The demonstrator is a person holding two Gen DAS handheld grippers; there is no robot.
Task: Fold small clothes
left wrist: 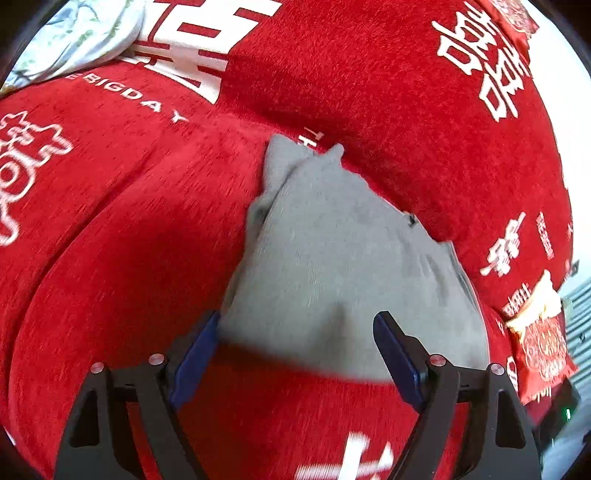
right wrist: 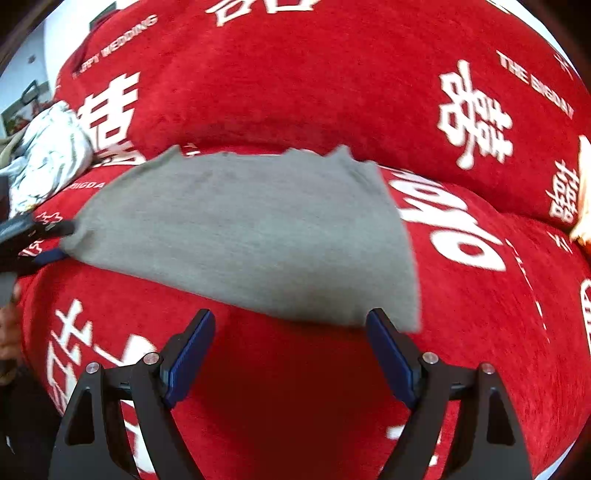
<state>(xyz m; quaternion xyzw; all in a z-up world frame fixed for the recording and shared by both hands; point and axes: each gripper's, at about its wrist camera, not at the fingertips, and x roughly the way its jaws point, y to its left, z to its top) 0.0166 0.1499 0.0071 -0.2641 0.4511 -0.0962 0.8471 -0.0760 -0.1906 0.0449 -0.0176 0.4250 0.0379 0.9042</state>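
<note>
Between the spread fingers of the left gripper (left wrist: 295, 354) lay the near edge of the grey garment (left wrist: 343, 266), a small, soft piece spread over the red sofa cover (left wrist: 110, 221). Both blue pads stood wide apart with nothing pinched between them; the left pad (left wrist: 195, 358) sat just at the cloth's corner, the other beside its edge, probably lined up to take that hem. Ahead and to the left of these tongs, a pale patterned cloth (left wrist: 74, 33) was bunched against the cushions, well clear of the work. Ahead and to the right, a red printed packet (left wrist: 539, 347) lay at the sofa's end.

From the right wrist camera the garment (right wrist: 240, 236) stretched across the view just beyond the tips, its long near edge running from the far left down toward the right finger. At that far-left corner the other tool (right wrist: 40, 236) was visible, touching or nearly touching the fabric; whether it was pressing the corner could not be told. The right gripper (right wrist: 290, 347) also stood fully open and empty, its right pad (right wrist: 391, 354) just short of the lower corner. Judging by this layout, each tool sat at one end of the same edge so the cloth could be lifted evenly and folded toward the backrest; the fold itself was not yet begun.
</note>
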